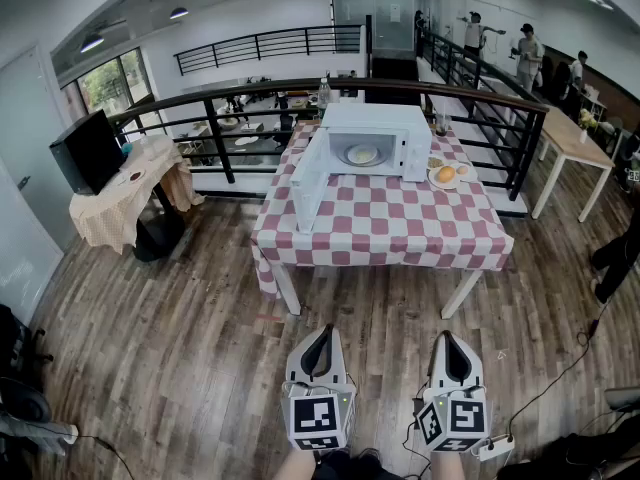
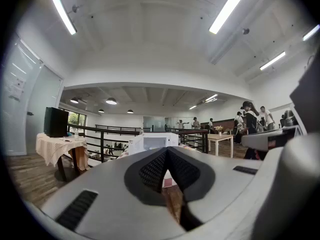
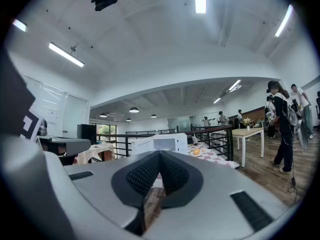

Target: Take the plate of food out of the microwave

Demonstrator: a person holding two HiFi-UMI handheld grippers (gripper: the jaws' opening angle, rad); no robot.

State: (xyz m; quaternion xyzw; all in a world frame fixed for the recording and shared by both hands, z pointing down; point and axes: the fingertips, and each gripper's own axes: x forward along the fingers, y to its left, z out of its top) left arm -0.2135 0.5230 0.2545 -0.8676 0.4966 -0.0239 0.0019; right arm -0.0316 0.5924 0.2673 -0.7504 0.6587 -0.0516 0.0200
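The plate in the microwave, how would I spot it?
Find the table with the red-and-white checked cloth; a white microwave sits on it, its door swung open. The plate is inside it, holding pale food; the other plate, with orange food, sits outside on the cloth.

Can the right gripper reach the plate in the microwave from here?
Probably not yet: the right gripper hangs over floor, short of the table. The microwave door stands open, so nothing blocks the plate.

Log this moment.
white microwave: door open | round white plate of food: inside | left gripper: shut, empty | right gripper: shut, empty
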